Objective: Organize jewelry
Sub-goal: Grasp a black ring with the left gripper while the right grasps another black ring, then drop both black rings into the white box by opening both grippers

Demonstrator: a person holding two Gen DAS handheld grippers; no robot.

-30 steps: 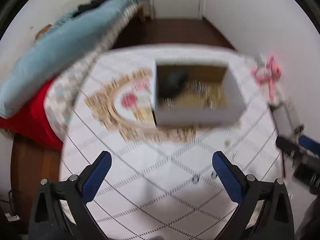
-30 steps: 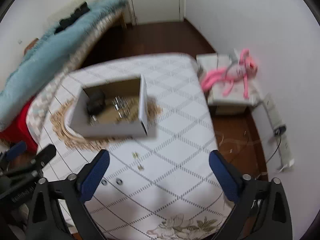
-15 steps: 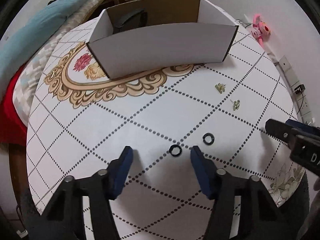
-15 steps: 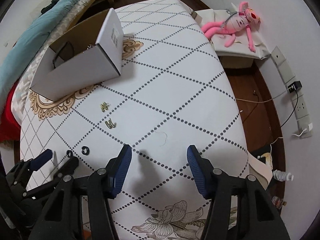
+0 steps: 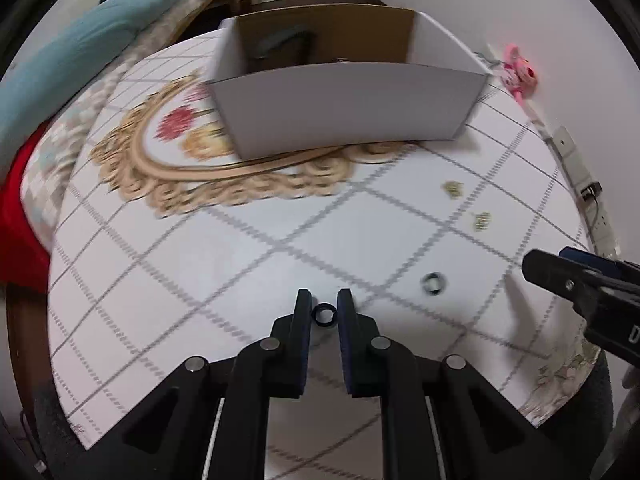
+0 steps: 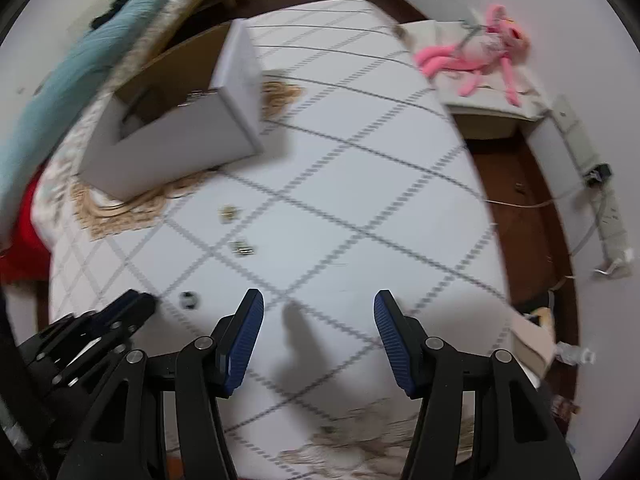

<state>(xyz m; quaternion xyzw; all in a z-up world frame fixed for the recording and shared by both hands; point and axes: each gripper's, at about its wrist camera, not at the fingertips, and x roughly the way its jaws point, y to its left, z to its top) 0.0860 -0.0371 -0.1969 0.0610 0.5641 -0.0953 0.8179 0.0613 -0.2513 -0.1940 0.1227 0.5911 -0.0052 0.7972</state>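
My left gripper (image 5: 324,307) is shut on a small black ring (image 5: 323,315), low over the white table (image 5: 240,264). A second black ring (image 5: 433,282) lies on the table to its right; it also shows in the right wrist view (image 6: 189,299). Two gold earrings (image 5: 453,189) (image 5: 481,219) lie farther right; in the right wrist view they are left of centre (image 6: 228,213) (image 6: 242,249). An open white cardboard box (image 5: 348,108) with dark items inside stands behind them. My right gripper (image 6: 319,312) is open and empty above the table. The left gripper (image 6: 138,304) shows at that view's lower left.
A bed with a blue blanket (image 5: 68,60) and a red cloth (image 5: 16,208) lies left of the table. A pink plush toy (image 6: 476,56) rests on a low stand to the right. A power strip (image 6: 612,216) and cables lie on the brown floor.
My left gripper has closed around the nearer black ring. The right gripper has shifted slightly and stays open. Earlier, both grippers came down from high above the table.
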